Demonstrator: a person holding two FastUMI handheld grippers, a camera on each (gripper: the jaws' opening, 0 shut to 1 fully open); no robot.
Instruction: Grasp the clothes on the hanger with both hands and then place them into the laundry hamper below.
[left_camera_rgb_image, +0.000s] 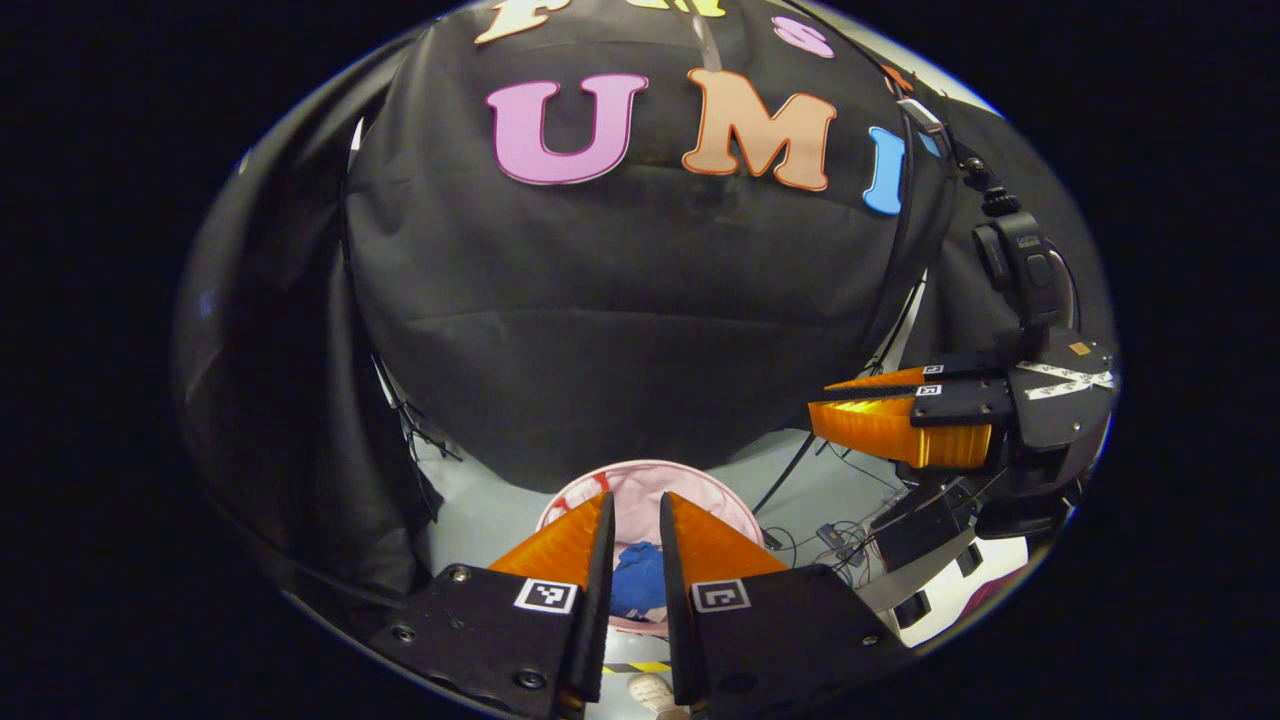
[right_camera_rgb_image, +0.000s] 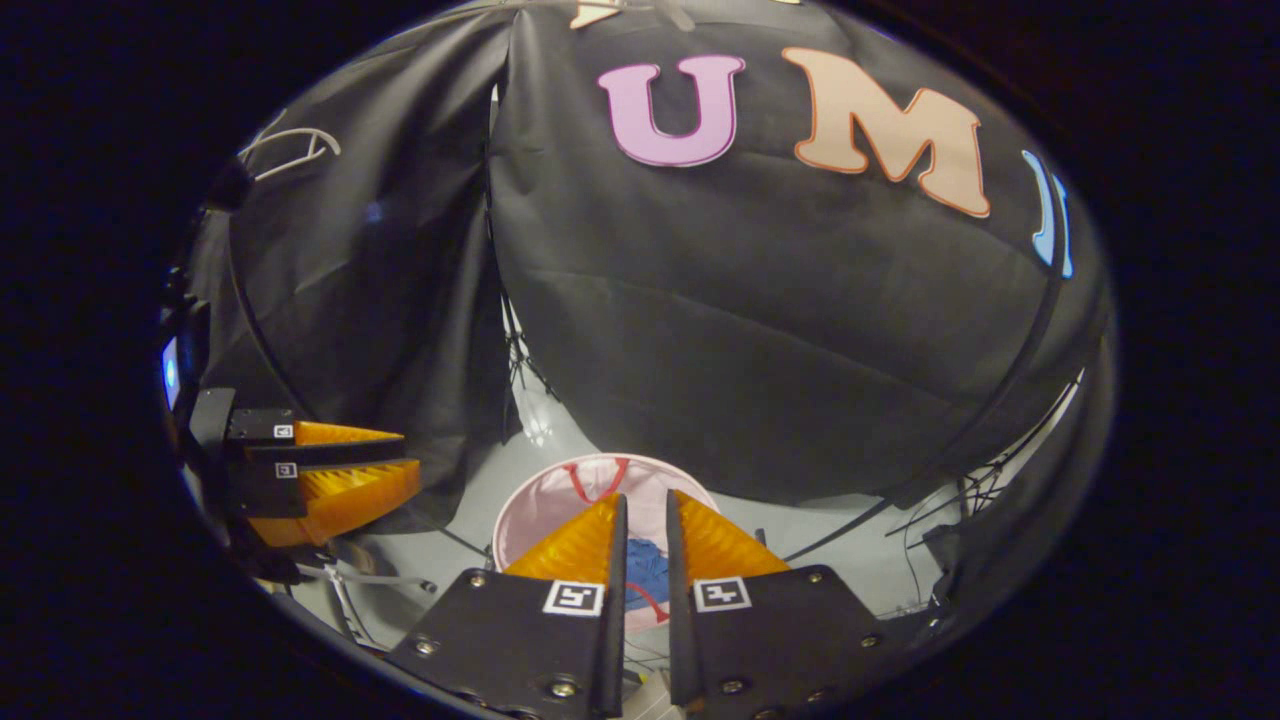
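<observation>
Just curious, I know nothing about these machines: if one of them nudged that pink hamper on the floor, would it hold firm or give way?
Probably gives way: the pink hamper looks thin-walled, so likely light. Holding only blue clothes, it might slide or tip.

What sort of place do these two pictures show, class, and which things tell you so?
Probably a recording booth set up for a laundry chore: black cloth walls, loose cables on the pale floor, and a pink laundry hamper with blue clothes inside.
</observation>
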